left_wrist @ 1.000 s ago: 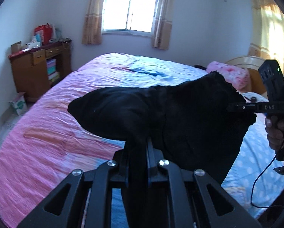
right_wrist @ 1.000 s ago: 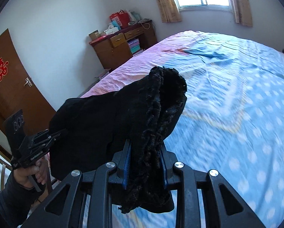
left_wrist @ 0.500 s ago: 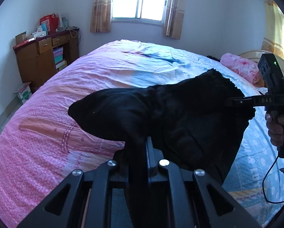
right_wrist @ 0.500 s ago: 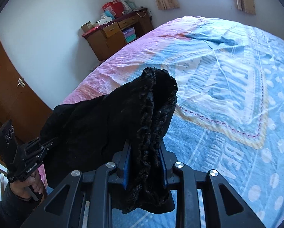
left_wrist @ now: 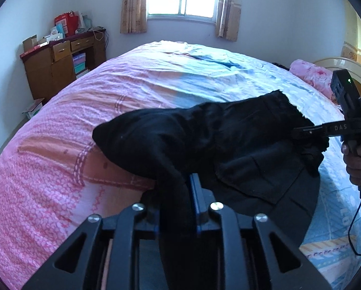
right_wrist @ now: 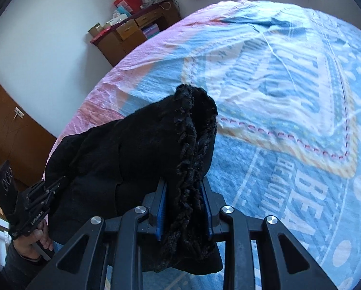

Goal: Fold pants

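Note:
The black pants [left_wrist: 228, 140] hang stretched between my two grippers just over the bed [left_wrist: 59, 169]. My left gripper [left_wrist: 174, 183] has its jaws opening; a bunch of the cloth still lies between them, and the blue face of the right finger [left_wrist: 194, 193] shows bare beside it. My right gripper [right_wrist: 184, 186] is shut on the fuzzy, bunched edge of the pants [right_wrist: 120, 149]. Each gripper shows in the other's view, held by a hand: the right gripper [left_wrist: 299, 130] at the pants' far end, the left gripper [right_wrist: 57, 186] at the lower left.
The bedspread [right_wrist: 277, 84] is pink on one side, blue and patterned on the other. A wooden desk [left_wrist: 59, 67] with boxes stands by the wall, a pink pillow [left_wrist: 311, 75] and headboard [left_wrist: 337, 62] at the right. A brown door [right_wrist: 6, 125] is behind. A cable [left_wrist: 354, 229] hangs from the right gripper.
Both grippers have come down toward the bed with the pants, which now sag lower. The left jaws have widened around the cloth.

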{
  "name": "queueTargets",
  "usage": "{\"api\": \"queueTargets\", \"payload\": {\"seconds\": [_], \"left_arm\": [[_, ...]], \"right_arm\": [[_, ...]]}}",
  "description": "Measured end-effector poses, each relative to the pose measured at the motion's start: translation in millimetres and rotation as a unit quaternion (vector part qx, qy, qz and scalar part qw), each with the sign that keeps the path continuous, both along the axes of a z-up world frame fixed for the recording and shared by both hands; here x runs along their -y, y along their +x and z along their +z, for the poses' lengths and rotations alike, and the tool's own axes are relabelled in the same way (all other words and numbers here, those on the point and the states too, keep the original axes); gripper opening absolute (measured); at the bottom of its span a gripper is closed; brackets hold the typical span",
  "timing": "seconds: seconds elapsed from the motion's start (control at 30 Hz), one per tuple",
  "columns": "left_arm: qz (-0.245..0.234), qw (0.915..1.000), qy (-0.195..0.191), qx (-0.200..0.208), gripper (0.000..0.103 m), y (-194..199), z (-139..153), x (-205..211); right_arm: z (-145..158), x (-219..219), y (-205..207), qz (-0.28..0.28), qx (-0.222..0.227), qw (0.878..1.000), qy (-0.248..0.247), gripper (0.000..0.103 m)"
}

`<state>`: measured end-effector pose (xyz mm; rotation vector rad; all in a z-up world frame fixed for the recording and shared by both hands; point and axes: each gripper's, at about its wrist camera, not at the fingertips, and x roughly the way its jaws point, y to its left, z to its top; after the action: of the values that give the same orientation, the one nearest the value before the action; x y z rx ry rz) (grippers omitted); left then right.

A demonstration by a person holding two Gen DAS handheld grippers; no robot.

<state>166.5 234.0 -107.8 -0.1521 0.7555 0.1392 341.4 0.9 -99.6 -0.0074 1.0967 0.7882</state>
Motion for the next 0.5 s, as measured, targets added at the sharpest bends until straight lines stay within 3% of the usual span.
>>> {"api": "queueTargets", "payload": {"seconds": [0.17, 0.2, 0.23, 0.27, 0.4, 0.5], "left_arm": [[0.012, 0.9998, 0.013, -0.005, 0.045, -1, -2, -1], [0.017, 0.9997, 0.016, -0.007, 0.05, -1, -2, -2], [0.027, 0.9994, 0.02, -0.01, 0.062, -1, -3, -4], [0.037, 0.999, 0.022, -0.011, 0.067, -3, -3, -6], [0.041, 0.9989, 0.018, -0.013, 0.068, -18, 6, -4], [0.04, 0.9981, 0.047, -0.005, 0.073, -34, 24, 11]], "right_arm": [[-12, 4, 4, -0.019, -0.013, 1.0, -0.01, 0.041], [-13, 5, 4, -0.023, -0.013, 1.0, -0.011, 0.048], [-13, 5, 4, -0.027, -0.011, 0.999, -0.015, 0.053], [-14, 7, 5, -0.032, -0.01, 0.999, -0.018, 0.058], [-1, 25, -2, -0.063, -0.001, 0.998, 0.004, 0.062], [20, 38, -20, -0.088, 0.048, 0.995, -0.021, 0.064]]}}
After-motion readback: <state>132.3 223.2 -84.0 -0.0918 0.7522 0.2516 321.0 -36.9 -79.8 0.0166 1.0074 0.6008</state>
